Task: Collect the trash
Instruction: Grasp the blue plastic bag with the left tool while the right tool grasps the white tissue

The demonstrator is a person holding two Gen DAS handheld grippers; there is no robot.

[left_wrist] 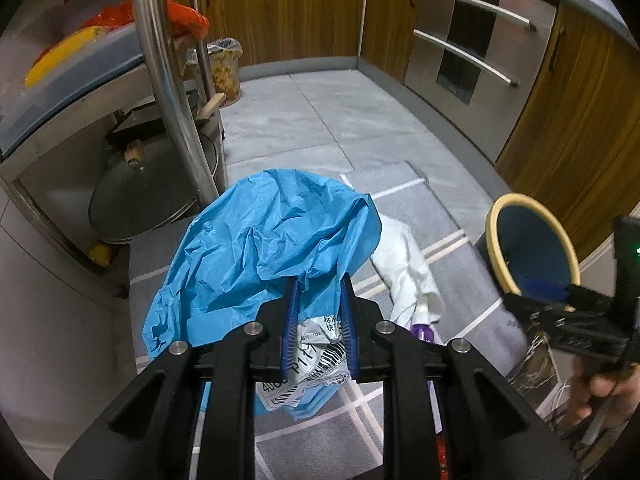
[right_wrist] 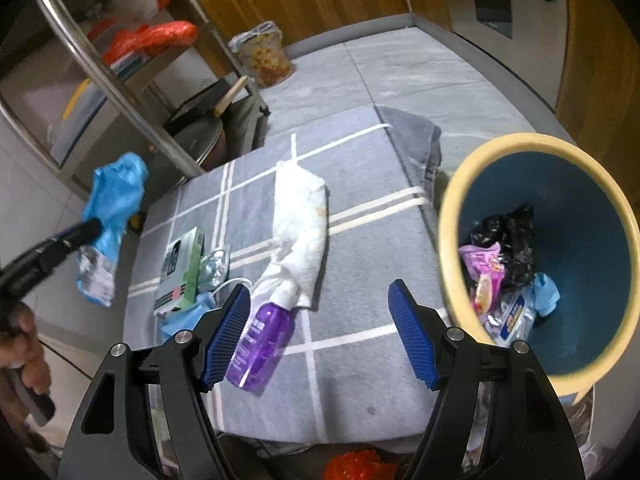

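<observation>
My left gripper (left_wrist: 319,300) is shut on a crumpled blue plastic mailer bag (left_wrist: 260,248) with a white barcode label, which hangs lifted above the grey mat (left_wrist: 404,200). In the right wrist view the same blue bag (right_wrist: 114,200) dangles at the left from the left gripper (right_wrist: 94,226). My right gripper (right_wrist: 318,312) stands open above the mat (right_wrist: 360,240), with a purple spray bottle (right_wrist: 260,344) lying below its left finger. A crumpled white paper towel (right_wrist: 300,228) lies mid-mat. The blue bin with a cream rim (right_wrist: 452,216) stands at the right, holding several wrappers.
A green-and-white box (right_wrist: 182,272) and a light blue face mask (right_wrist: 188,316) lie on the mat's left part. A metal rack (left_wrist: 168,80) with pot lids stands at the left. Wooden cabinets (left_wrist: 280,4) and an oven (left_wrist: 480,40) line the back. A small lined wastebasket (right_wrist: 264,56) stands on the far floor.
</observation>
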